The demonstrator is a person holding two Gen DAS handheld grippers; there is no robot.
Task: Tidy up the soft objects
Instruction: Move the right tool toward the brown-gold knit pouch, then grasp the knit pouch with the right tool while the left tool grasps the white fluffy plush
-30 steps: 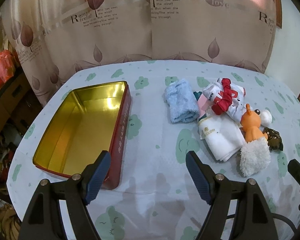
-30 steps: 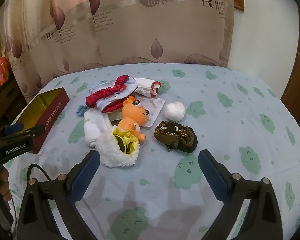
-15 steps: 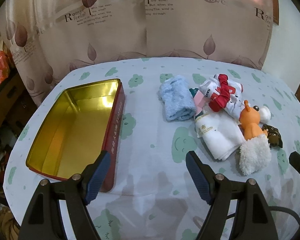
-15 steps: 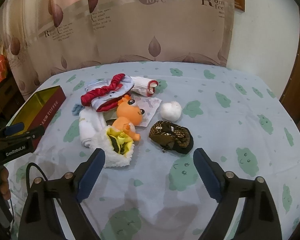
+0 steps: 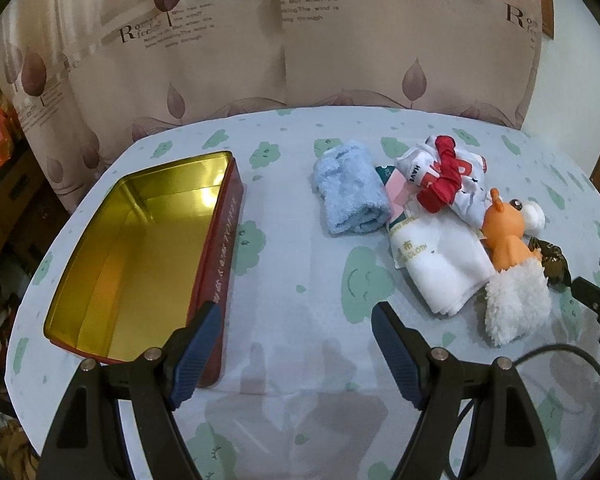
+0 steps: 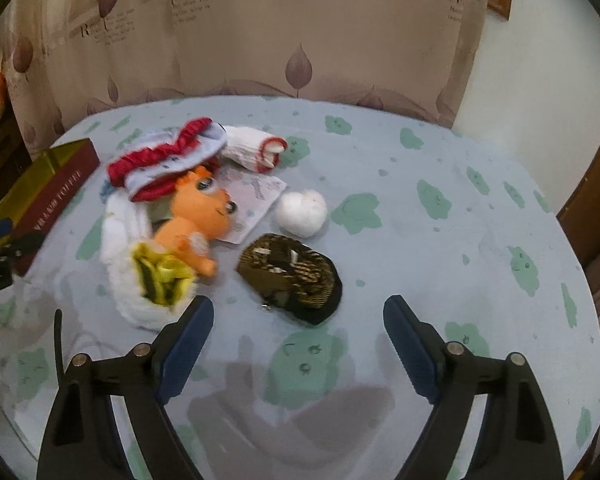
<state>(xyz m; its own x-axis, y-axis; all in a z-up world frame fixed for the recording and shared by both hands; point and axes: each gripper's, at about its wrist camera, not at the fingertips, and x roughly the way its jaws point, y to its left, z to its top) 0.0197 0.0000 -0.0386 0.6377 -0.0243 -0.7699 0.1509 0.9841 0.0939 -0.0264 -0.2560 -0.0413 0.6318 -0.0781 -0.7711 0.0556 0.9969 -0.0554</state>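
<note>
Brown-gold pouch just ahead of your right gripper, jaws wide, empty: centre over it, pinch bulk. Left gripper spread, idle beside tin.

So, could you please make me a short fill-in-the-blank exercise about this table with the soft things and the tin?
1. The inside of the red tin has the colour ____.
2. The rolled towel nearest the tin is light ____.
3. The jaws of the left gripper and the right gripper are both ____.
4. The orange toy lies partly inside a fluffy ____ pouch.

Missing words: gold; blue; open; white
</note>
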